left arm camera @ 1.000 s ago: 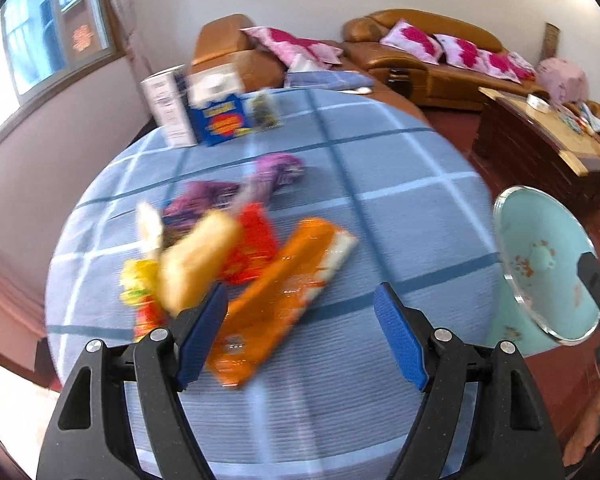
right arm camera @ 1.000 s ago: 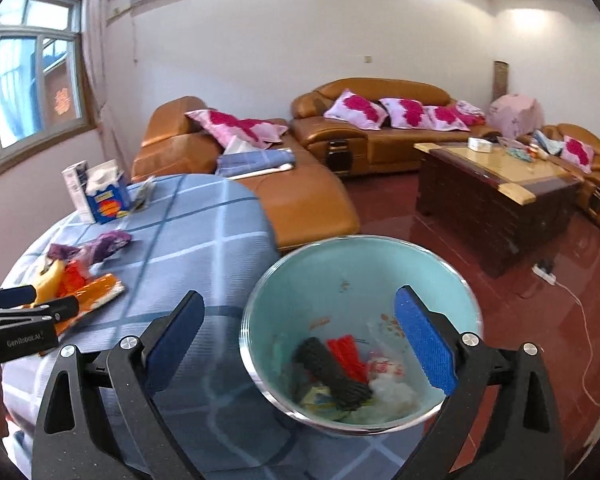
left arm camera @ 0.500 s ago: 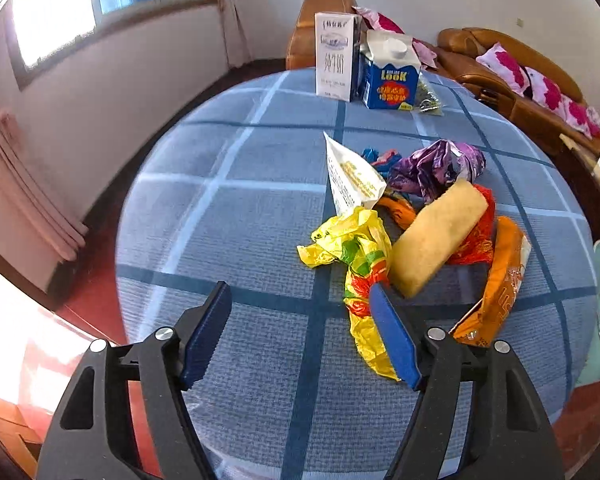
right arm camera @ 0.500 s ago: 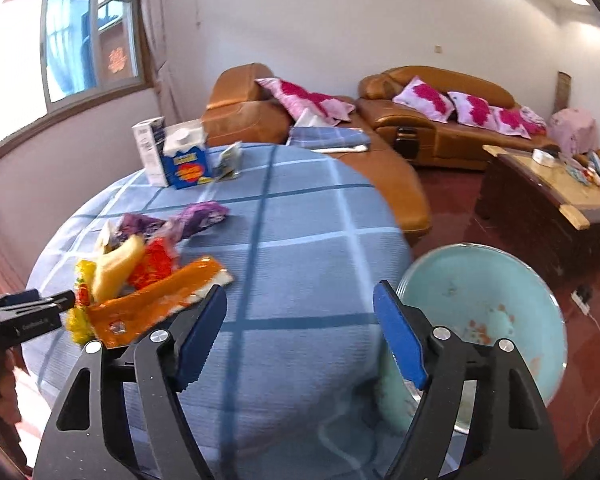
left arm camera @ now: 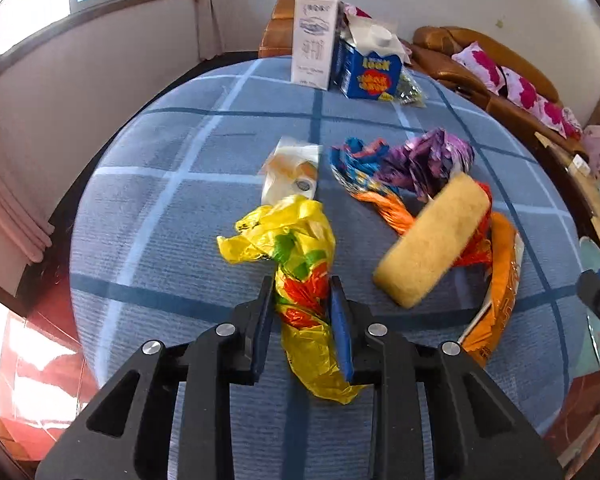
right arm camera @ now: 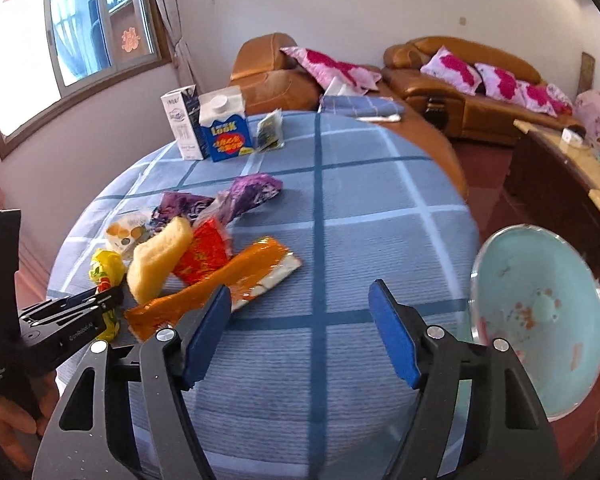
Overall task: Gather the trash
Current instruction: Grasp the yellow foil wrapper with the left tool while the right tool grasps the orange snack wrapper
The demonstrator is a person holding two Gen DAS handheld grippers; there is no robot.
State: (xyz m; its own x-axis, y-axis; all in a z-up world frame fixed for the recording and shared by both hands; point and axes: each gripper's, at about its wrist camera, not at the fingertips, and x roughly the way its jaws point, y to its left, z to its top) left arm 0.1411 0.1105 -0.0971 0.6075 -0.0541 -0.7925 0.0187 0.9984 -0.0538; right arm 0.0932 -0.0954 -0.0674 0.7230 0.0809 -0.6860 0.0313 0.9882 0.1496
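Note:
My left gripper (left arm camera: 302, 300) is shut on a crumpled yellow wrapper (left arm camera: 292, 248) that lies on the blue checked table (left arm camera: 172, 216); the wrapper (right arm camera: 106, 266) also shows in the right wrist view. Beside it lie a yellow sponge (left arm camera: 432, 240), a red wrapper (right arm camera: 202, 254), a long orange wrapper (right arm camera: 224, 284), a purple wrapper (left arm camera: 424, 160) and a white packet (left arm camera: 292, 168). My right gripper (right arm camera: 300, 320) is open and empty above the table's near edge. A light blue bowl (right arm camera: 540, 320) sits to its right, off the table edge.
A white carton (left arm camera: 314, 42), a blue milk carton (left arm camera: 366, 68) and a small clear packet (left arm camera: 408, 90) stand at the table's far edge. Brown sofas with pink cushions (right arm camera: 460, 72) and a dark coffee table (right arm camera: 560, 176) are beyond.
My left gripper has moved forward and closed on the yellow wrapper. My right gripper has swung left, so the bowl now sits at the right side of its view.

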